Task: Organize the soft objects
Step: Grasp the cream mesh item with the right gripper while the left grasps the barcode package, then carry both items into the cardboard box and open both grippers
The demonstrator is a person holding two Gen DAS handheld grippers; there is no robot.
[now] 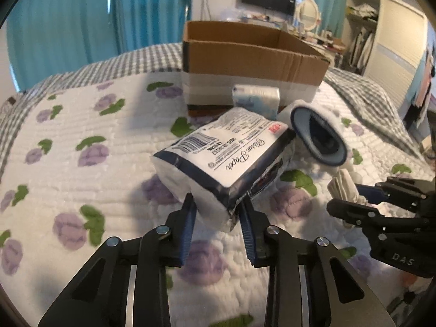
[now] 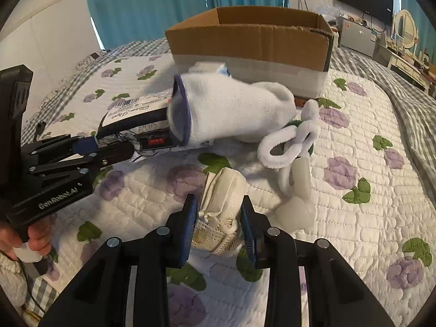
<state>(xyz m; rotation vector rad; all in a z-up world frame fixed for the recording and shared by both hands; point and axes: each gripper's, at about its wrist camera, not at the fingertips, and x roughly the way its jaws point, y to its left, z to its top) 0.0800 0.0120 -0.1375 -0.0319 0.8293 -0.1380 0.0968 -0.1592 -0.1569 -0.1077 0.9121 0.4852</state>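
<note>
The left gripper (image 1: 218,212) is pinching the tissue pack (image 1: 226,152), its length pointing toward the box (image 1: 253,57) ahead; right gripper (image 2: 219,215) jaws are clamping a cream pouch (image 2: 222,204).

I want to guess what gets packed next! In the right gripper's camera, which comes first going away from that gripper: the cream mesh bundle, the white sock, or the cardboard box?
1. Cream mesh bundle, between the right gripper fingers.
2. White sock, mid-bed, just beyond.
3. Cardboard box, at the far back.

Black linkage frames with silver screws and blue ribbed fingers (image 1: 188,231) are seen; white "GenRobot.AI" lettering is printed.
</note>
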